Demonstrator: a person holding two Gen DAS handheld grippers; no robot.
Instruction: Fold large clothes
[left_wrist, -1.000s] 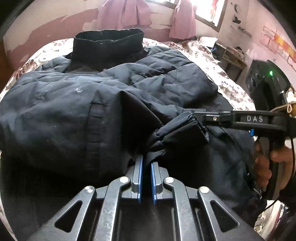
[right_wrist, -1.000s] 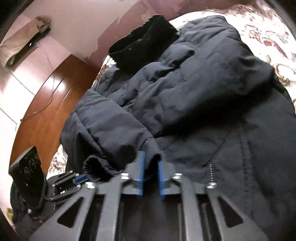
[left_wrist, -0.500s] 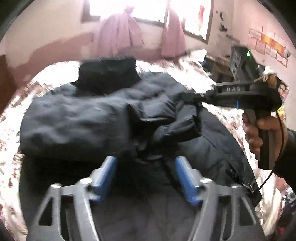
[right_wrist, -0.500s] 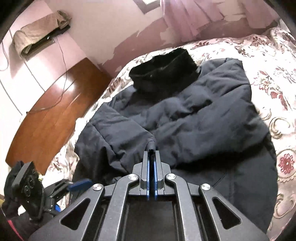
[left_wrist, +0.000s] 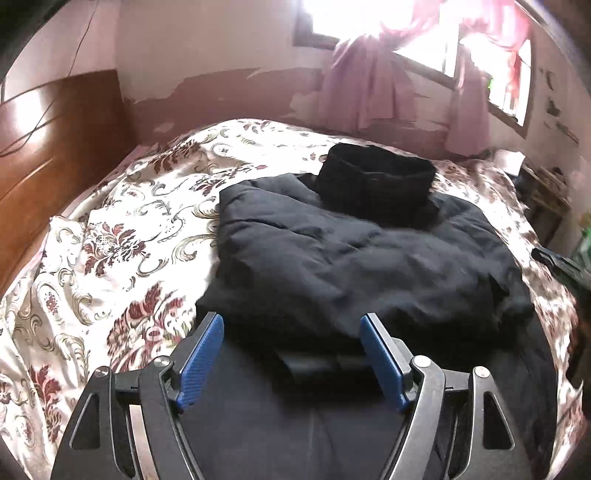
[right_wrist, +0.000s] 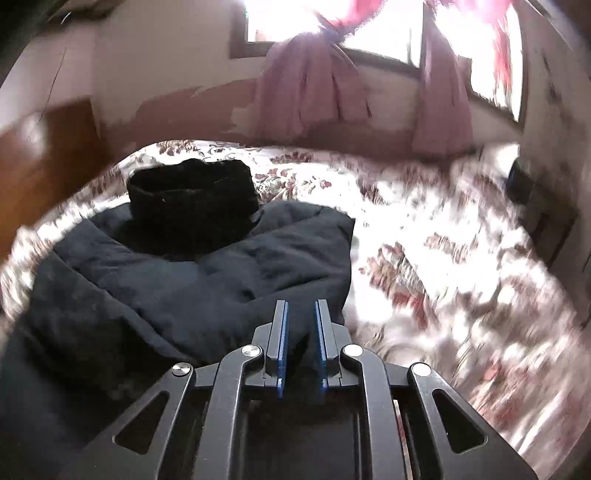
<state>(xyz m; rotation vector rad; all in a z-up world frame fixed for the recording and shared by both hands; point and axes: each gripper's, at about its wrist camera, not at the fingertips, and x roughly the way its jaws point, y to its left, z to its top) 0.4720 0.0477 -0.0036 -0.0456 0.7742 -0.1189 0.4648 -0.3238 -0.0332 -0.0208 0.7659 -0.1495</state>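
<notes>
On the floral bedspread (left_wrist: 122, 236), the jacket (left_wrist: 351, 266) lies ahead of both tongs.

No writing, label, brand or number can be read in either view. The small marks on the far right wall in the left wrist view are too blurred to make out.

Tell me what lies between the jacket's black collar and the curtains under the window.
Only floral bedspread, then bare wall below the curtains; the right wrist view shows it beyond the collar.
</notes>
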